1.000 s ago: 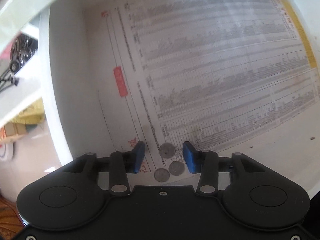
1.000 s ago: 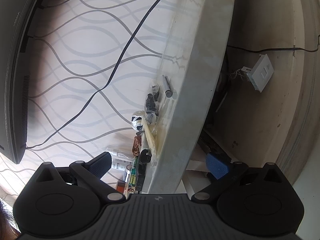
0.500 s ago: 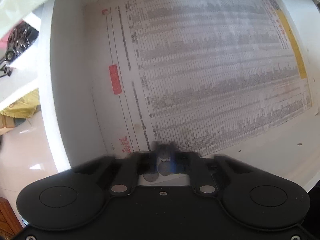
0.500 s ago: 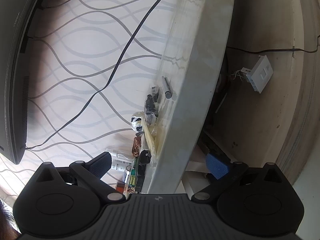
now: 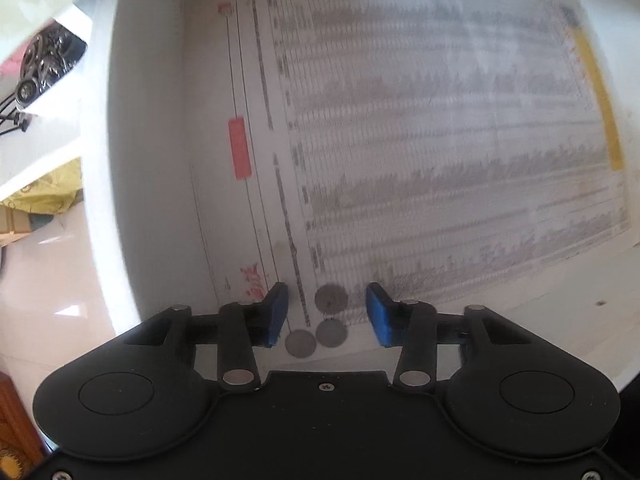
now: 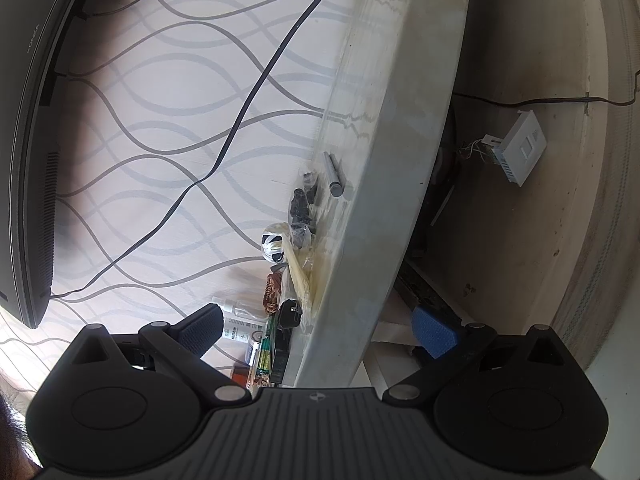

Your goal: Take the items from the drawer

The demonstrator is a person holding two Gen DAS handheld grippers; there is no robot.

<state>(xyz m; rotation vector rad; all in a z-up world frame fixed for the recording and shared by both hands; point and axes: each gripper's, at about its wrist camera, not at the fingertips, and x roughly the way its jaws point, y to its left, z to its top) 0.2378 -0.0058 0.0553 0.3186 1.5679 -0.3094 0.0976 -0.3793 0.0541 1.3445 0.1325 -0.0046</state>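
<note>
The left gripper (image 5: 327,312) hangs spread wide and holding nothing, its blue pads straddling three coins (image 5: 330,299) that lie flat between and just under them, probably so a closing pinch can catch one. Beyond the coins a printed sheet (image 5: 440,140) lines the white drawer (image 5: 148,160) floor. The right gripper (image 6: 316,330) is splayed and idle, facing a shelf edge (image 6: 384,160) with small clutter ahead.

Left view close above the drawer (image 5: 120,200) floor; right view along the counter edge (image 6: 372,200), nothing shared
</note>
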